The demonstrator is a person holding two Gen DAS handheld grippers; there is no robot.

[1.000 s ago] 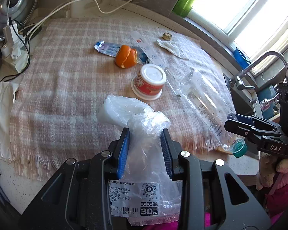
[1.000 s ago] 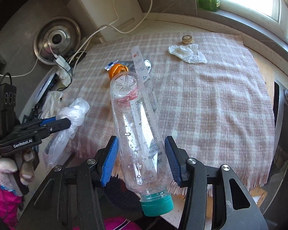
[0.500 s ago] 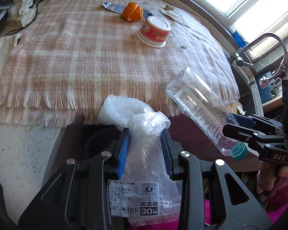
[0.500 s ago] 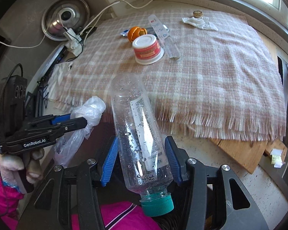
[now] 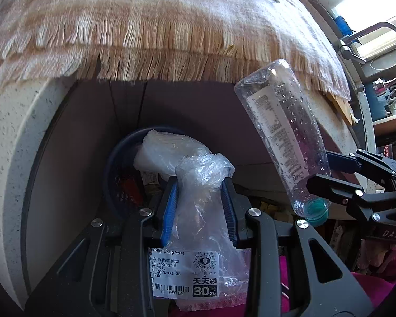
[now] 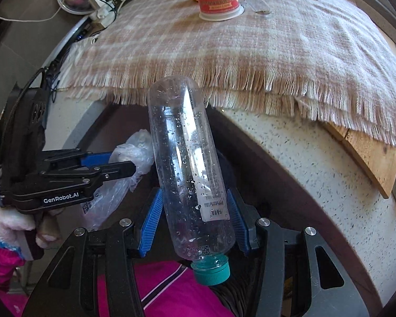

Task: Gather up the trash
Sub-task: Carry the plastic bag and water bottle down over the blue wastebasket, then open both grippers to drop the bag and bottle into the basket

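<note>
The left hand-held gripper [image 5: 199, 206] pinches a crumpled clear plastic bag [image 5: 198, 185] at the bottom middle of the frame, above a dark bin [image 5: 113, 174]. The right hand-held gripper [image 6: 195, 219] squeezes a clear bottle [image 6: 187, 163], green cap [image 6: 211, 270] pointing down. A red cup [image 6: 219, 1] sits on the checked cloth [image 6: 277, 47] on the desk [image 6: 316, 158].

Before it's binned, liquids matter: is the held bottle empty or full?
Nearly empty: the clear bottle in the right gripper shows only droplets inside, green cap on.

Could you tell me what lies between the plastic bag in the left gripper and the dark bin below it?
Nothing: in the left wrist view the plastic bag, clamped in the left gripper, hangs directly over the bin, with only open air between them.
</note>
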